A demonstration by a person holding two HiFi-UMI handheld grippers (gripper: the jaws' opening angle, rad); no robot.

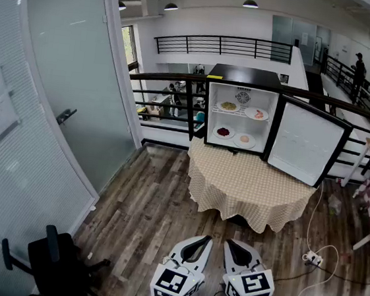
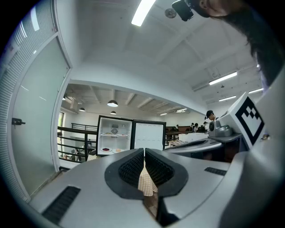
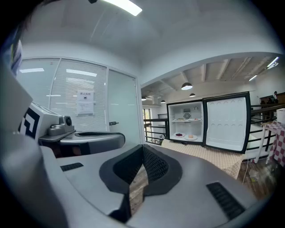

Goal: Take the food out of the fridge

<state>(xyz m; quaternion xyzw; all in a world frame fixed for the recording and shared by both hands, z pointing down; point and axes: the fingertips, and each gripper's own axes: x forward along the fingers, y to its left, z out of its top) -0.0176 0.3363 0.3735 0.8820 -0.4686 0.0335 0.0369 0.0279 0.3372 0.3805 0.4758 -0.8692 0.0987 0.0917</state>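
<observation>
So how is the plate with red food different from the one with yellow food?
The red-food plate sits on the lower level of the fridge; the yellow-food plate sits above it on the upper shelf. The red-food plate holds a dark red heap; the yellow-food plate holds a paler, yellowish one. Both are round white plates on the left side of the open fridge.

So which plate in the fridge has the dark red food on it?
The bottom-left plate in the fridge. Its neighbour holds something pale; the top-left plate has yellowish food, the top-right plate pinkish.
</observation>
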